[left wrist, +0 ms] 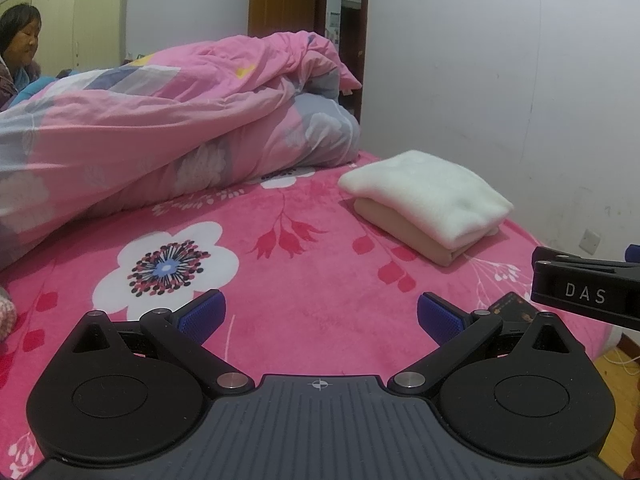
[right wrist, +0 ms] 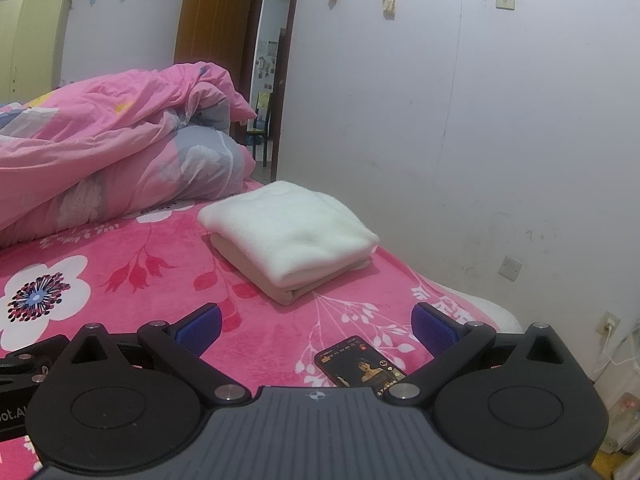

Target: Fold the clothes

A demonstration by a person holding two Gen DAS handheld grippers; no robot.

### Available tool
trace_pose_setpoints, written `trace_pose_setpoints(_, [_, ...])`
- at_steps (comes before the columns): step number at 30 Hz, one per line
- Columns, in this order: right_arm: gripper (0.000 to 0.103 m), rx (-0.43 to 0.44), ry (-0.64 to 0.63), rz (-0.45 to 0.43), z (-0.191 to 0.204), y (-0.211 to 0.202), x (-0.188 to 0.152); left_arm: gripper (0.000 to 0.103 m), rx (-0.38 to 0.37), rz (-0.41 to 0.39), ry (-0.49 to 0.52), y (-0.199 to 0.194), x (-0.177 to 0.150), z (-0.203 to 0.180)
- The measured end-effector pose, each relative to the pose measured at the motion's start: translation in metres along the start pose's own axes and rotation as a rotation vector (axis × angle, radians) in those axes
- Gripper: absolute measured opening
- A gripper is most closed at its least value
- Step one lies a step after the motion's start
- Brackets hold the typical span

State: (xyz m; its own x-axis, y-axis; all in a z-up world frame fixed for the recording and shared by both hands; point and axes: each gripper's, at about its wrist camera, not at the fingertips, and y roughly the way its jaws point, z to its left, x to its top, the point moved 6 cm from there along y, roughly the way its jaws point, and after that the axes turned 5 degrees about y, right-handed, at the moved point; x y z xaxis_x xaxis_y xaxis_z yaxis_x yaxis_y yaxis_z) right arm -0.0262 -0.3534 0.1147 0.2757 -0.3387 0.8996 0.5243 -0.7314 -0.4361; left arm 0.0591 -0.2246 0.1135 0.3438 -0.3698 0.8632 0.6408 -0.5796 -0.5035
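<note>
Left wrist view: the left gripper point(left wrist: 321, 314) hovers low over the bright pink fleece bedspread with white flower print point(left wrist: 280, 280), its blue-padded fingers point(left wrist: 202, 314) spread wide and holding nothing. The task item, a white fleecy garment folded into a flat rectangle point(left wrist: 428, 196), lies on a folded beige garment point(left wrist: 400, 228) ahead and to the right, near the wall. A crumpled pink and grey floral quilt point(left wrist: 160, 132) fills the left side. A person sits at the far left edge.

Right wrist view: the right gripper point(right wrist: 316, 328) is likewise spread and empty, well short of the folded stack. A black smartphone with a lit screen point(right wrist: 360, 362) lies on the bedspread between its fingers.

Assessment: both stacked garments appear fully folded; this fold looks finished. No unfolded clothing is clearly in view, so the next move calls for locating another garment.
</note>
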Motion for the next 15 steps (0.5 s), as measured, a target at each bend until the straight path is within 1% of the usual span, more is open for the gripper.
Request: trace_pose_setpoints(15, [0.103, 0.004, -0.005, 0.0, 0.003, 0.0, 0.0006, 0.103, 0.005, 0.002, -0.001, -0.0008, -0.0003, -0.0012])
